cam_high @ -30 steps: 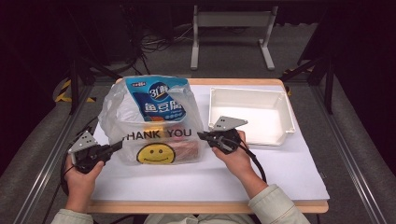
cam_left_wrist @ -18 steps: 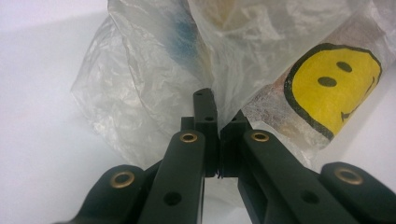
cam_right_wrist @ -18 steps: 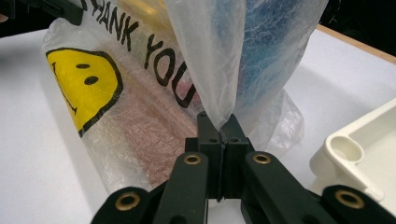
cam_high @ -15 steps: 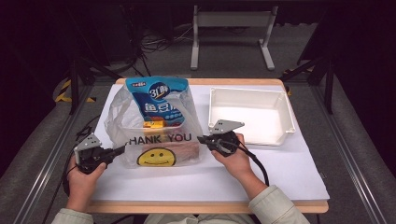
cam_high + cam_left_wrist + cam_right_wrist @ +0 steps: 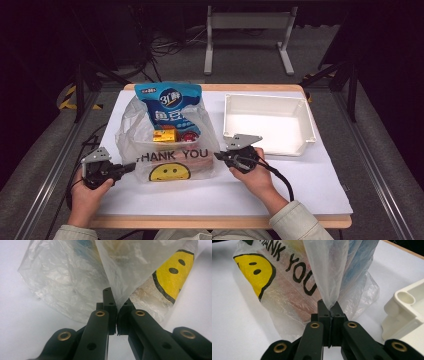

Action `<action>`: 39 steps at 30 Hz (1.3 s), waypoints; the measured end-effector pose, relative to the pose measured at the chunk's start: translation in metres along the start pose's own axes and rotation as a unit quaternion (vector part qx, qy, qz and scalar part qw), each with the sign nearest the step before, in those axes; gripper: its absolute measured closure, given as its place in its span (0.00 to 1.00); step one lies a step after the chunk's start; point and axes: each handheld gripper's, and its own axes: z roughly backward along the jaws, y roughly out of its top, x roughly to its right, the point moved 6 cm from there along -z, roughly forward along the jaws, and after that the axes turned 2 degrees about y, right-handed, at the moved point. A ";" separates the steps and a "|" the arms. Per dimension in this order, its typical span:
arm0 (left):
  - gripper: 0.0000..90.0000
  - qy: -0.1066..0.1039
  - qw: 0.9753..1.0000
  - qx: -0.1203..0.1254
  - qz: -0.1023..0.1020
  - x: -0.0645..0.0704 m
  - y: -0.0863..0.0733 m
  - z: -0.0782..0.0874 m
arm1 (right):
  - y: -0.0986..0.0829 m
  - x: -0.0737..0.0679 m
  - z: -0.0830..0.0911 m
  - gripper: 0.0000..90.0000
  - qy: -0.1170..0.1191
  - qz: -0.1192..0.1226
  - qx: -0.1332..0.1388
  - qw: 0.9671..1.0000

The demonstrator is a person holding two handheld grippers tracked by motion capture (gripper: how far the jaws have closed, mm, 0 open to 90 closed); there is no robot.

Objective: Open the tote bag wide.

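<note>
A clear plastic bag (image 5: pixel 165 150) printed "THANK YOU" with a yellow smiley lies on the white table cover. Inside it stand a blue snack packet (image 5: pixel 170 107) and a small yellow box (image 5: pixel 165 135). My left gripper (image 5: pixel 131 167) is shut on the bag's left handle (image 5: pixel 117 290), which rises from between its jaws. My right gripper (image 5: pixel 218 155) is shut on the bag's right handle (image 5: pixel 328 277). The bag (image 5: pixel 287 290) fills much of the right gripper view, and its smiley (image 5: pixel 172 275) shows in the left gripper view.
A white plastic tray (image 5: pixel 267 102) sits at the right back of the table, its corner (image 5: pixel 404 307) close to my right gripper. Bare white table cover (image 5: pixel 210 195) lies in front of the bag. Cables trail from both grippers.
Both grippers have drawn the bag's handles down and outward, so the bag's sides sit lower and the blue packet stands more exposed above them.
</note>
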 end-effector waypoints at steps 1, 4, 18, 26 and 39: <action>0.98 -0.003 1.000 -0.002 -0.002 0.000 -0.001 0.000 | -0.001 0.000 0.001 0.99 0.000 0.000 0.000 1.000; 0.98 -0.013 1.000 -0.009 0.000 0.001 -0.002 0.000 | -0.008 0.000 0.003 0.99 0.000 -0.003 -0.005 1.000; 1.00 -0.023 0.998 -0.053 -0.018 0.008 -0.009 -0.007 | -0.023 -0.004 0.007 1.00 0.021 -0.006 -0.026 0.999; 1.00 -0.021 0.997 -0.079 -0.014 0.003 -0.017 -0.016 | -0.031 -0.005 0.000 1.00 0.037 -0.004 -0.055 0.998; 1.00 -0.020 0.995 -0.094 -0.009 0.001 -0.020 -0.025 | -0.044 0.000 -0.014 1.00 0.031 -0.014 -0.090 0.995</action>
